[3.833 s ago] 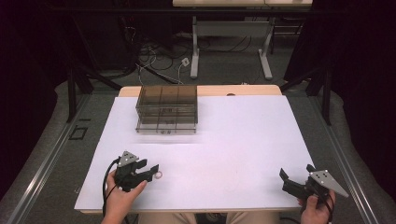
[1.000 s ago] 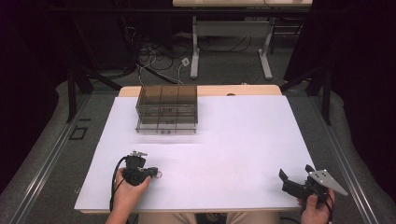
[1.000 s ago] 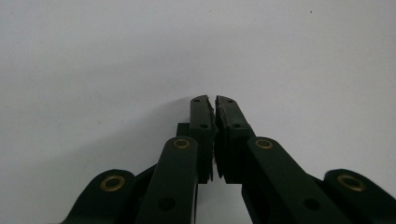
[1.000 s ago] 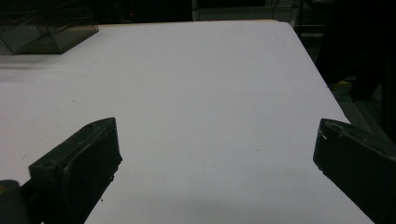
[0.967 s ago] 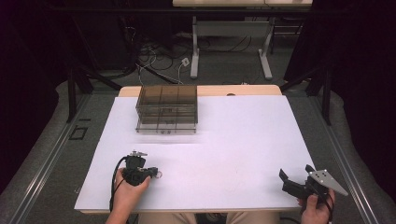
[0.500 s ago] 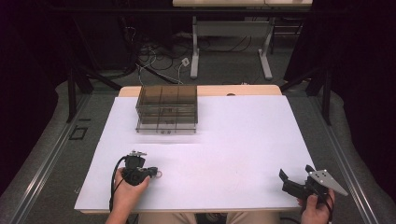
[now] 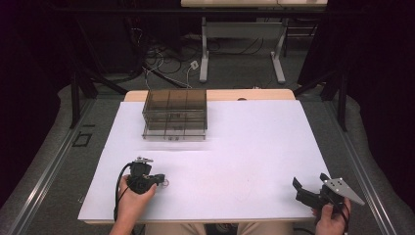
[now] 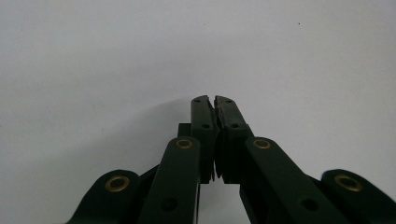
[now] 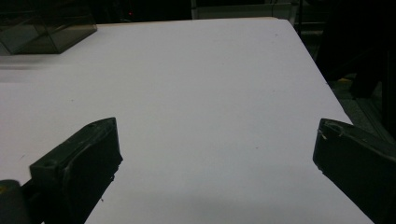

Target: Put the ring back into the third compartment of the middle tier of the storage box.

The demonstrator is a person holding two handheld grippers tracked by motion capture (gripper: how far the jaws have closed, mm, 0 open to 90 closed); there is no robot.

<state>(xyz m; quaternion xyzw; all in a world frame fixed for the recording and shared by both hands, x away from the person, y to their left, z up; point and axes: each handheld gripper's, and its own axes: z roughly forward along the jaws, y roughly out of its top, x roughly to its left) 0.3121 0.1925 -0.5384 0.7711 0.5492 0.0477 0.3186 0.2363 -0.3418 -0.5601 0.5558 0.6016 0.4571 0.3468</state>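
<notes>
Down at the near left of the white desk (image 7: 244,147), the left tool (image 8: 215,103) is pressed together with nothing visible between its jaws. Well apart at the near right, the right tool (image 9: 215,154) is spread wide, while the clear box (image 7: 174,113) stands at the far left.

No readable text, label or number anywhere

left tongs (image 7: 161,182) turned, jaws closed, edged nearer
</notes>
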